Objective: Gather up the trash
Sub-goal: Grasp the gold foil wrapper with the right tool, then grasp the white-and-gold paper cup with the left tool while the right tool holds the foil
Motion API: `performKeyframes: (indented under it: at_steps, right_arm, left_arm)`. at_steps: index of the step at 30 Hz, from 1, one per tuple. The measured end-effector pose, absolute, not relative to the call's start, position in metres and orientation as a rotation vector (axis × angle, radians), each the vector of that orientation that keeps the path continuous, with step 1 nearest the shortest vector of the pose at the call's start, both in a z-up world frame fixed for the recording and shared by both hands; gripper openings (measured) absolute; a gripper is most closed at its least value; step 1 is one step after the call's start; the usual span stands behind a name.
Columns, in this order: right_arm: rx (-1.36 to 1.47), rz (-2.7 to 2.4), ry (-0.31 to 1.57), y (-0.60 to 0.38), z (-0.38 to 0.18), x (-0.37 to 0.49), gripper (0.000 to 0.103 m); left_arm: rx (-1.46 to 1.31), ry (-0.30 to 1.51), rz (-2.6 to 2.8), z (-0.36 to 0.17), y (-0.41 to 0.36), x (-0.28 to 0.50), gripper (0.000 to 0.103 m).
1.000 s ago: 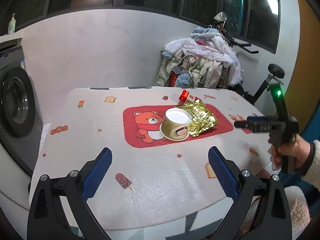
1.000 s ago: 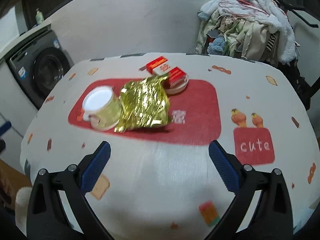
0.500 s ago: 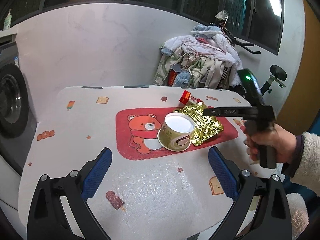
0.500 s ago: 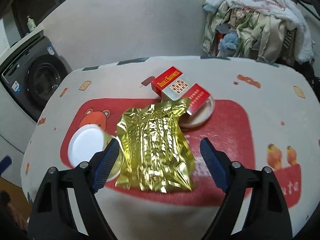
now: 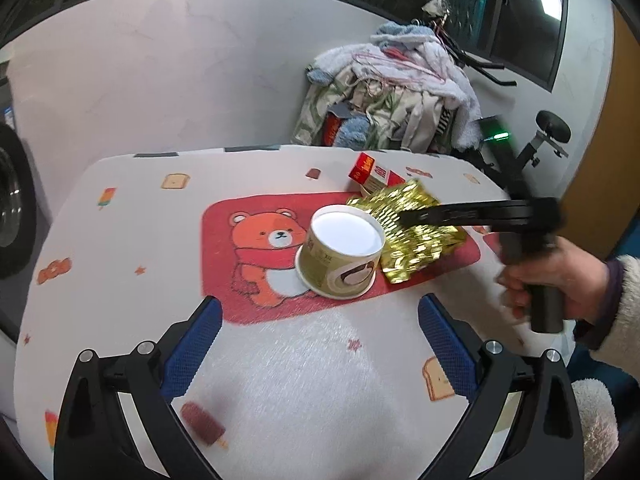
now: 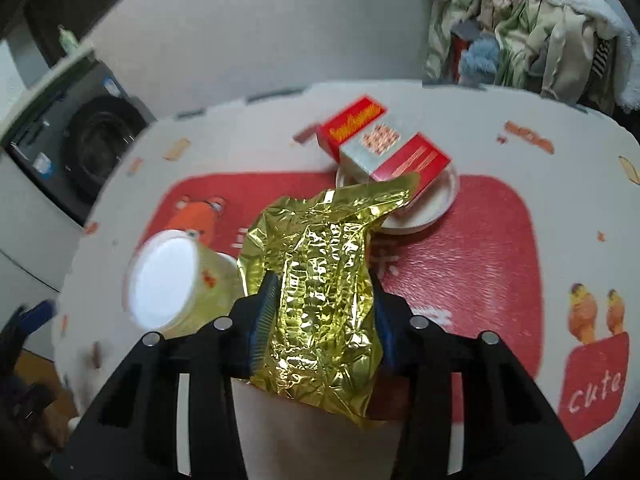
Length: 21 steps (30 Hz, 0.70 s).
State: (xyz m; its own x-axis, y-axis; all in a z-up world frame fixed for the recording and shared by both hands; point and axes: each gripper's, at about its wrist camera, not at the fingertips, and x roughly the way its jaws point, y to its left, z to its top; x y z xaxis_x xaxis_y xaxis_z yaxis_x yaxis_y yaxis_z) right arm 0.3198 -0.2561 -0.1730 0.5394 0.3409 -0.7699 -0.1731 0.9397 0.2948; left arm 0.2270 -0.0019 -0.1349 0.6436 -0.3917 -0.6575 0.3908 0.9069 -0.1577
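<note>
A crumpled gold foil bag (image 6: 320, 280) lies on the red bear mat (image 6: 472, 264), and it also shows in the left wrist view (image 5: 412, 236). My right gripper (image 6: 322, 316) has its blue fingers closed in on both sides of the bag; it also shows in the left wrist view (image 5: 404, 216). An upturned paper cup (image 5: 340, 256) stands left of the bag. A red and silver box (image 6: 384, 144) rests on a small white dish (image 6: 420, 208) behind it. My left gripper (image 5: 316, 344) is open and empty, in front of the cup.
The table (image 5: 120, 240) has a white cartoon-print cloth. A pile of clothes (image 5: 392, 92) and an exercise bike (image 5: 548, 136) stand behind it. A washing machine (image 6: 88, 148) is at the left.
My right gripper has moved forward over the mat and closed onto the gold foil bag. My left gripper has moved closer to the cup and stays open.
</note>
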Motion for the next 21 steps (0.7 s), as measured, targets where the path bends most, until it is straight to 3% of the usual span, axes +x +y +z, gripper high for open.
performKeyframes:
  at_steps: [8,19,20,21]
  right_arm:
    - [0.194,0.258,0.801,-0.309,-0.137,0.258,0.045]
    - [0.273,0.150,0.748,-0.370,-0.142,0.204,0.045]
    - [0.277,0.149,0.747,-0.371,-0.143,0.201,0.045]
    - [0.281,0.148,0.747,-0.371,-0.144,0.199,0.045]
  left_arm:
    - [0.016,0.810,-0.490,-0.152,-0.047,0.275,0.097]
    - [0.011,0.903,-0.404,-0.181,-0.074,0.333,0.097]
    - [-0.004,0.907,-0.404,-0.182,-0.073,0.333,0.093]
    - [-0.011,0.910,-0.407,-0.183,-0.071,0.334,0.075]
